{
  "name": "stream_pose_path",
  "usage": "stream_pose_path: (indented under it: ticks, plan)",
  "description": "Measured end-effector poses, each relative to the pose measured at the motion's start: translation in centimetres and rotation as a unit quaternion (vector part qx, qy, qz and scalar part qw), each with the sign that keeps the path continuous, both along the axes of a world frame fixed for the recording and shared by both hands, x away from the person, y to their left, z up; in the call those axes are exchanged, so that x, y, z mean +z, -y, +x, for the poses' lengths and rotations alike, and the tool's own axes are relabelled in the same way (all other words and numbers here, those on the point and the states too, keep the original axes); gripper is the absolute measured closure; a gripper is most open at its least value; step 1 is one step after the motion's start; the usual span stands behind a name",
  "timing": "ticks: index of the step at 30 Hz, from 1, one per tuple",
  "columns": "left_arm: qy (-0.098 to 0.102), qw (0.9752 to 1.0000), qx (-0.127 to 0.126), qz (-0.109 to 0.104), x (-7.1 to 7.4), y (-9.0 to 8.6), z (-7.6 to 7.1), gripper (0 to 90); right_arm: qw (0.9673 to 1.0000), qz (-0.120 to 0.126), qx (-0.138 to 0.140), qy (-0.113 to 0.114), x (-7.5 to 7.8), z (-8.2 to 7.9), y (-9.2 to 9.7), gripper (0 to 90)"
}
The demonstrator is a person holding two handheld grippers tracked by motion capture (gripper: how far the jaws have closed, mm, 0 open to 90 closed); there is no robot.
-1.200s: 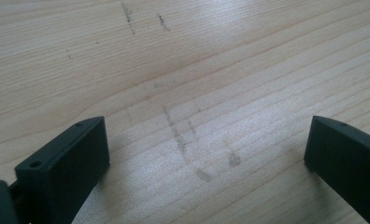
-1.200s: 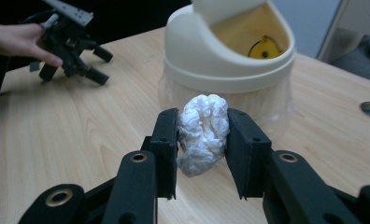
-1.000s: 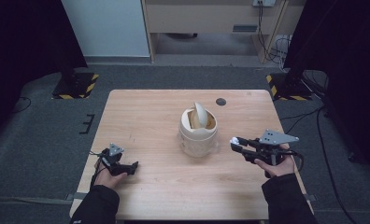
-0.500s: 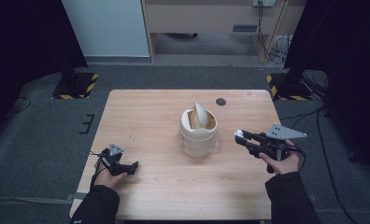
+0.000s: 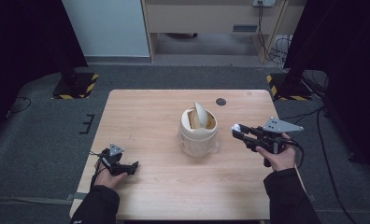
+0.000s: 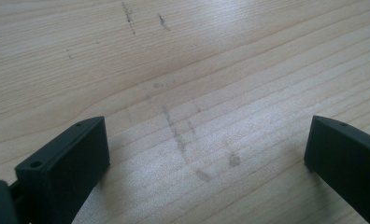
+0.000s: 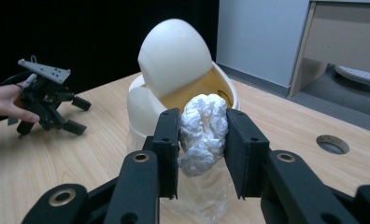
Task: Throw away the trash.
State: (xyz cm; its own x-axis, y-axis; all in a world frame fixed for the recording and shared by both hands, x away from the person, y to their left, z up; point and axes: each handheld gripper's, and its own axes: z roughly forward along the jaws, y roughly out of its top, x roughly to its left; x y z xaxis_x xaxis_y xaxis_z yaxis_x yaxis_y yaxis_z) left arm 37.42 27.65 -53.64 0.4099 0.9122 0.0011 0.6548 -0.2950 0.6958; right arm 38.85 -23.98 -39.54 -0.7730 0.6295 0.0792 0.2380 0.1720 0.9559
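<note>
Fingers [image 7: 169, 149] of my right gripper [image 7: 202, 140] pinch a crumpled white paper ball [image 7: 202, 133] between their black pads, the wad bulging above and below the grip. Just beyond it stands the cream bin [image 7: 148, 109], its swing lid [image 7: 174, 56] tipped up over a yellowish inside, a clear liner hanging around its base. In the high view I hold that right gripper [image 5: 239, 131] level, its tip near the bin's [image 5: 198, 135] right side but apart from it, at the middle of the wooden table [image 5: 150, 116]. My left gripper [image 5: 127, 168] rests low at the table's near left, jaws spread wide over bare wood, nothing between them.
</note>
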Motion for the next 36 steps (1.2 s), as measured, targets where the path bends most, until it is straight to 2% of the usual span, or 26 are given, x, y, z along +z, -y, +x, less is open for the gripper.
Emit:
stream_pose_path:
  ticks: [8, 14, 23, 32, 36]
  plan:
    - [0.0, 1.0, 0.0, 0.0, 0.0, 0.0, 0.0, 0.0, 0.9998, 0.016, 0.003, 0.011, 0.9, 1.6, -0.8, 67.0]
    - [0.0, 1.0, 0.0, 0.0, 0.0, 0.0, 0.0, 0.0, 0.9998, 0.013, 0.008, 0.011, 1.4, 2.6, -1.6, 67.0]
    - [0.0, 1.0, 0.0, 0.0, 0.0, 0.0, 0.0, 0.0, 0.9996, 0.021, 0.014, 0.013, 1.7, 4.1, -2.6, 67.0]
    - [0.0, 1.0, 0.0, 0.0, 0.0, 0.0, 0.0, 0.0, 0.9996, 0.023, 0.015, 0.01, 1.4, 5.3, -3.6, 67.0]
    - [0.0, 1.0, 0.0, 0.0, 0.0, 0.0, 0.0, 0.0, 0.9996, 0.021, 0.017, 0.005, 0.9, 5.7, -4.2, 67.1]
